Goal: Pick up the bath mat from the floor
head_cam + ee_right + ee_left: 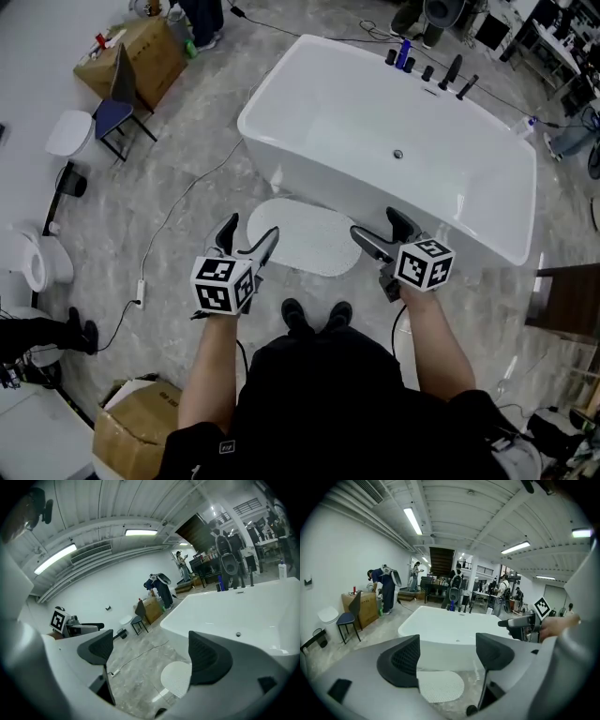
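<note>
The bath mat [305, 236] lies flat on the floor just beside the bathtub [272, 169]. The left gripper [250, 232] and right gripper [375, 225] hover near the tub, jaws apart and empty. A cable [178, 202] runs leftward.

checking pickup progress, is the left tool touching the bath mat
Apart. The left gripper view shows the left tool open and empty, the bath mat flat on the floor far beyond it.
</note>
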`<state>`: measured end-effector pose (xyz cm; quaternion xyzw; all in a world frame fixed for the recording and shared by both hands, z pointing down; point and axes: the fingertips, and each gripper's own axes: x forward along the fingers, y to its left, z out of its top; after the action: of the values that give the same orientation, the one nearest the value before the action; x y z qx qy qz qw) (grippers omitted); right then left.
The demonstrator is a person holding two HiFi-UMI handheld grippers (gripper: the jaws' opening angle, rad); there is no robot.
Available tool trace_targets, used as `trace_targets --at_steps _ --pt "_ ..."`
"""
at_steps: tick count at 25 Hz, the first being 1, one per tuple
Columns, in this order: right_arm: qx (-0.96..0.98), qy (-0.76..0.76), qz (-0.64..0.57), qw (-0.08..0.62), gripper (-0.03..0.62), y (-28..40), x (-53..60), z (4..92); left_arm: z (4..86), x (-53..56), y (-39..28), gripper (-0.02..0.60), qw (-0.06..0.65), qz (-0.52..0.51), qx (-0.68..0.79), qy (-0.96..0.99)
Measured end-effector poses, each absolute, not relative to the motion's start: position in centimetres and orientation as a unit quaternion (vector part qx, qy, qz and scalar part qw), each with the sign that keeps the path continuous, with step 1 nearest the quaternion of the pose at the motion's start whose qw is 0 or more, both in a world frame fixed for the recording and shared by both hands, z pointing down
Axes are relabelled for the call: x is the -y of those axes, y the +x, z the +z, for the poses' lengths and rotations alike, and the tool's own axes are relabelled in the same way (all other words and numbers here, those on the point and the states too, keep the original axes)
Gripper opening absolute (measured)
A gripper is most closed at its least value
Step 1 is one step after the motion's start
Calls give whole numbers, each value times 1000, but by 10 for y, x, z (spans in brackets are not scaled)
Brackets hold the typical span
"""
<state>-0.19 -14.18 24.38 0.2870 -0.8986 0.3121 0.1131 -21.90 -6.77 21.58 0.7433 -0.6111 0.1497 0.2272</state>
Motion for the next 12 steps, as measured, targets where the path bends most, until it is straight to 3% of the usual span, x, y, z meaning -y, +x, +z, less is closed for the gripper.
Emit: trace_targets --at_steps 12 --pt "874 315 342 141 515 20 119 291 253 101 -176 391 237 189 554 775"
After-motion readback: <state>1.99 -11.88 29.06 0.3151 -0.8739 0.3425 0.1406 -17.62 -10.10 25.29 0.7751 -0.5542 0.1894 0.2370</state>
